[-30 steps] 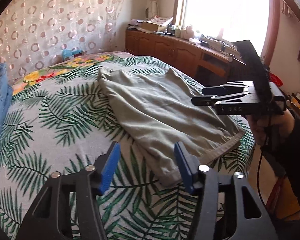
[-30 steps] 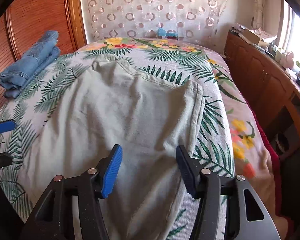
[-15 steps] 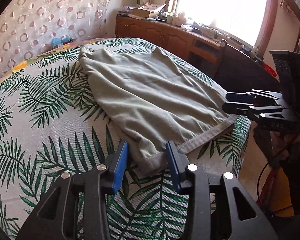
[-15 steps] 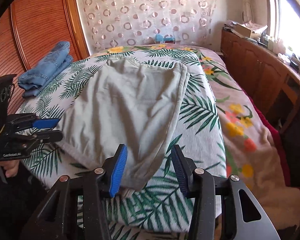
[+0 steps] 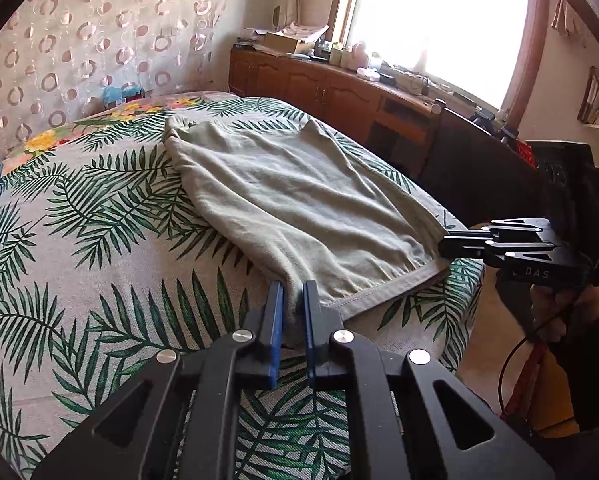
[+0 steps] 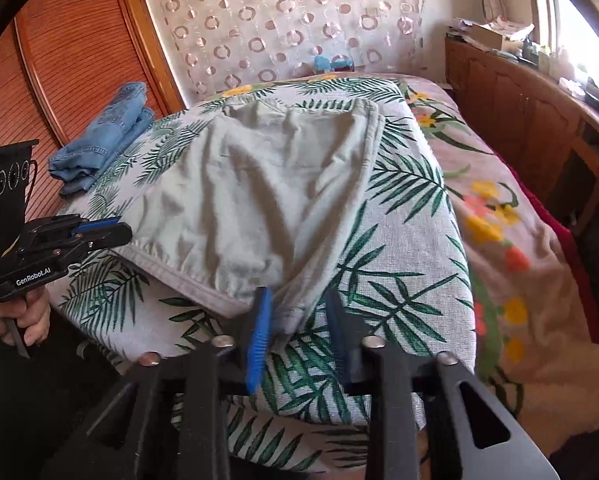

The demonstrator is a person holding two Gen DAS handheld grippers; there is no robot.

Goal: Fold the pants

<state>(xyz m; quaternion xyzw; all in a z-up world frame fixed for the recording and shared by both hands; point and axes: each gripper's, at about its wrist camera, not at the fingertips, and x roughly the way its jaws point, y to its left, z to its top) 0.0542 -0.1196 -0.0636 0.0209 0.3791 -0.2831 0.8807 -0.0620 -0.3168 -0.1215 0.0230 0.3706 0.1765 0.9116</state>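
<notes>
The pale green pants (image 5: pixel 299 208) lie spread flat on a bed covered by a palm-leaf bedspread (image 5: pixel 99 264), their waistband running along the near edge of the bed and the legs reaching toward the far wall. The left gripper (image 5: pixel 293 312) sits at the near left corner of the waistband, its blue pads (image 5: pixel 276 320) pressed close with a fold of the green cloth pinched between them. In the right wrist view this same gripper (image 6: pixel 111 232) shows at the left, closed at the waistband's corner, held by a hand (image 6: pixel 19 316). The right gripper (image 6: pixel 297 320) is at the other waistband corner; its fingers (image 6: pixel 259 332) stand somewhat apart with the cloth's corner lying between them, and the picture is blurred there, so whether they grip the fabric cannot be told. From the left wrist view the right gripper (image 5: pixel 445 246) appears side-on at the right end of the waistband, its tips touching the cloth edge. A stack of folded blue jeans (image 6: pixel 107 136) rests on the far left of the bed, well apart from the pants. Behind the bed hangs a curtain with ring patterns (image 6: pixel 283 20), and a wooden cabinet (image 5: pixel 323 92) runs along the right wall under a bright window (image 5: pixel 439 20).
</notes>
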